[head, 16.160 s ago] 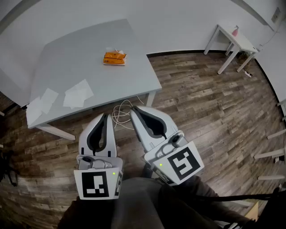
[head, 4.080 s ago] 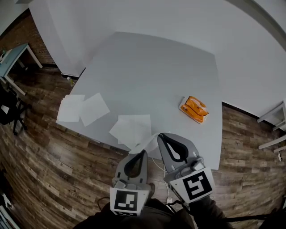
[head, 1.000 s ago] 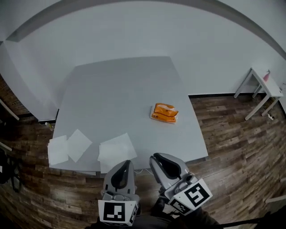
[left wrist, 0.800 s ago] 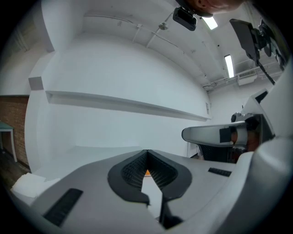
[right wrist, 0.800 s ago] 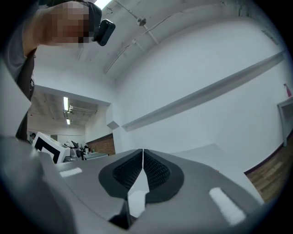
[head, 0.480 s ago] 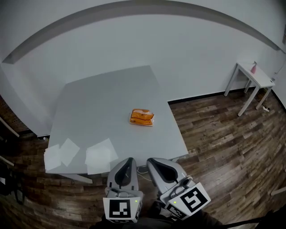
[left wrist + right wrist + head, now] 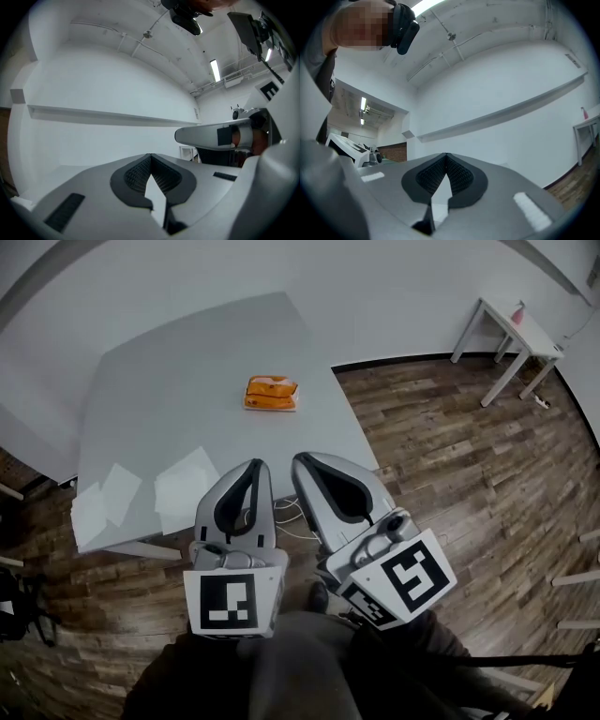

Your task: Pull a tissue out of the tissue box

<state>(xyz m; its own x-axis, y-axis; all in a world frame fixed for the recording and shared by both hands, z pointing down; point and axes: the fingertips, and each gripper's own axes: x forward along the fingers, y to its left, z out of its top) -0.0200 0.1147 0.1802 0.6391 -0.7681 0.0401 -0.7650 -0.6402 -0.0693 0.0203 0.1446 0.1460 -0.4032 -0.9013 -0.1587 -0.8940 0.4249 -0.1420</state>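
I see both tools risen closer to my camera than a second ago. The left tool (image 7: pixel 255 465) and right tool (image 7: pixel 301 459) are pinched closed and empty. The tissue box (image 7: pixel 271 393) sits on the tabletop (image 7: pixel 169 381), well beyond them.

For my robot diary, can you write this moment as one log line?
left gripper: shut, empty | right gripper: shut, empty | tissue box: on table, not held | loose tissues: table edge

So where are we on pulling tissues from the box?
Done, it seems: loose tissues lie flat at the near-left edge of the table, away from the orange tissue box. In hand: nothing; the left gripper and right gripper are shut and empty, well short of the box. Left: any further pull means reaching to the box.
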